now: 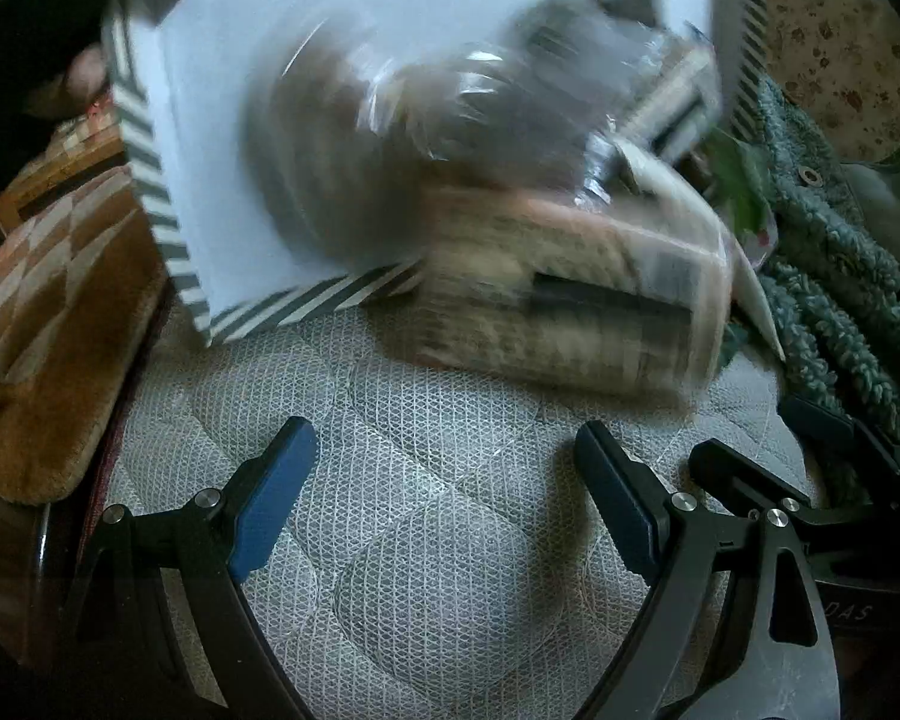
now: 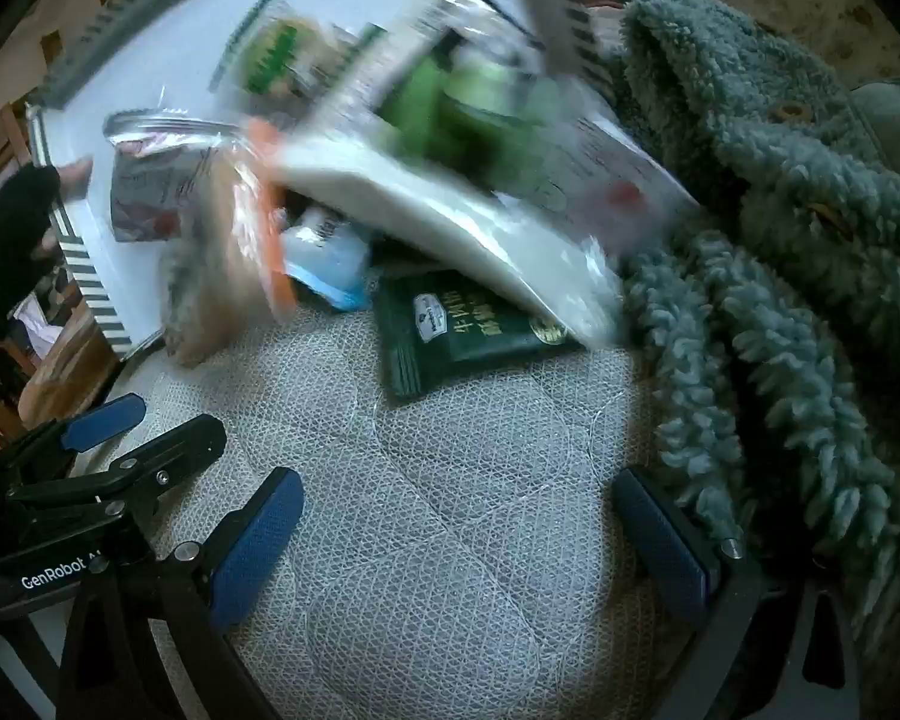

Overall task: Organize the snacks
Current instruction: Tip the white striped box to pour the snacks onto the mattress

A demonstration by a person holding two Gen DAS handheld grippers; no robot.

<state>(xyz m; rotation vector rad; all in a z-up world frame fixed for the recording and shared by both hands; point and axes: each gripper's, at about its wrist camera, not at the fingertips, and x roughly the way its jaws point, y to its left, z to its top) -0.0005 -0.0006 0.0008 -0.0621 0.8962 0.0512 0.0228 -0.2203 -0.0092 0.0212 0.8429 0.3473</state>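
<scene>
A white box with black-and-white striped sides (image 1: 222, 138) is tipped up by a hand in a dark glove (image 2: 12, 228); the box also shows in the right wrist view (image 2: 84, 258). Several snack packs spill out of it, blurred by motion: a clear-wrapped brown pack (image 1: 390, 138), a beige printed pack (image 1: 570, 300), a white-and-green bag (image 2: 462, 138), an orange-edged pack (image 2: 252, 222). A dark green packet (image 2: 468, 330) lies flat on the quilted grey pad (image 2: 426, 528). My left gripper (image 1: 444, 444) and right gripper (image 2: 462, 498) are open and empty above the pad.
A teal fleece garment (image 2: 780, 252) is heaped along the right. A brown patterned cushion (image 1: 48, 324) lies at the left. My left gripper also shows in the right wrist view (image 2: 108, 420).
</scene>
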